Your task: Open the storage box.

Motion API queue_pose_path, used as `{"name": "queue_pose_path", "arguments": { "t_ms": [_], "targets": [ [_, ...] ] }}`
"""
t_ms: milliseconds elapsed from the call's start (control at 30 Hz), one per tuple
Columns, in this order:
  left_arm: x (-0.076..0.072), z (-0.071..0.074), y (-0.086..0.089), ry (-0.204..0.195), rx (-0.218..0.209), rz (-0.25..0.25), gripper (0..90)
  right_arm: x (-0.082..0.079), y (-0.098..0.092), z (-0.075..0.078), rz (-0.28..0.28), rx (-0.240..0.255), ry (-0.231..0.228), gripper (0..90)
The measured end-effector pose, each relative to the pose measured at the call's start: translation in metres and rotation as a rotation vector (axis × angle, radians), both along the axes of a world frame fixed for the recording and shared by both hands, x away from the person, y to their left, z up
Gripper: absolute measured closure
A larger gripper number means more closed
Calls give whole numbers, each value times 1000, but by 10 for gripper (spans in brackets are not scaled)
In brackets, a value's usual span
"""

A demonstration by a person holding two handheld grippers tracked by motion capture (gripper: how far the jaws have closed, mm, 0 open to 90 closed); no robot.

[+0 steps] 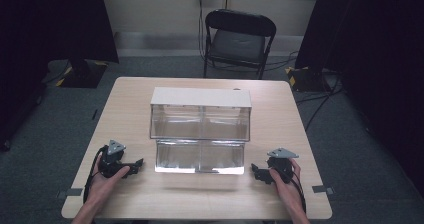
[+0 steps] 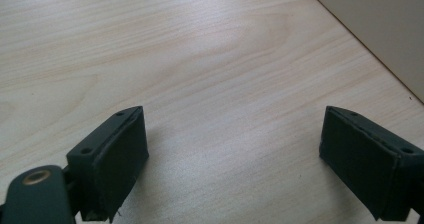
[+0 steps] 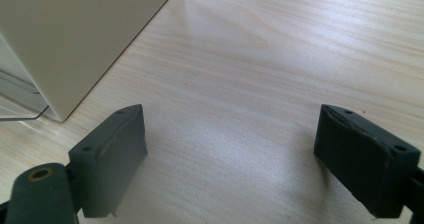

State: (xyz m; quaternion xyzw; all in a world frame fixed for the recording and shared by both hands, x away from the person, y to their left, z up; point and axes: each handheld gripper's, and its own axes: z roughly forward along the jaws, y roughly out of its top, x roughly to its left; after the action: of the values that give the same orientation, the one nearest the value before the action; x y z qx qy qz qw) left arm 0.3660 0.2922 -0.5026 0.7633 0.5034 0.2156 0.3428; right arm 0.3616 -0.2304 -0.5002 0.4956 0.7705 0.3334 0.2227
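Tabletop (image 1: 210, 194) — drawer cabinet (image 1: 200, 115) between both gaping claws.

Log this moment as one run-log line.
left gripper: open, empty | right gripper: open, empty | drawer box: centre of table, clear drawer out

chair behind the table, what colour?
Black: the chair has a black frame and back with a dark grey seat. Best seen in the high view.
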Motion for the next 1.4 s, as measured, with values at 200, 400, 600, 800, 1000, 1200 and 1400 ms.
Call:
{"name": "queue_pose_path", "arguments": {
  "t_ms": [200, 400, 600, 800, 1000, 1200, 1400],
  "targets": [
    [-1, 1, 1, -4, 7, 10, 151, 0, 0, 0, 1, 0, 0, 126],
    [-2, 2, 1, 2, 7, 5, 161, 0, 0, 0, 1, 0, 0, 126],
    [-3, 4, 1, -27, -12, 22, 163, 0, 0, 0, 1, 0, 0, 126],
    [-8, 11, -1, -52, -11, -23, 161, 0, 0, 0, -1, 0, 1, 121],
    [-15, 17, -10, -89, -23, -88, 167, 0, 1, 0, -3, -1, 1, 119],
    [-18, 22, -18, -99, -70, -143, 162, 0, 1, 0, -3, -1, 1, 118],
    [-23, 26, -25, -105, -90, -186, 163, 1, 1, 0, -2, -2, 1, 115]
  ]
}}
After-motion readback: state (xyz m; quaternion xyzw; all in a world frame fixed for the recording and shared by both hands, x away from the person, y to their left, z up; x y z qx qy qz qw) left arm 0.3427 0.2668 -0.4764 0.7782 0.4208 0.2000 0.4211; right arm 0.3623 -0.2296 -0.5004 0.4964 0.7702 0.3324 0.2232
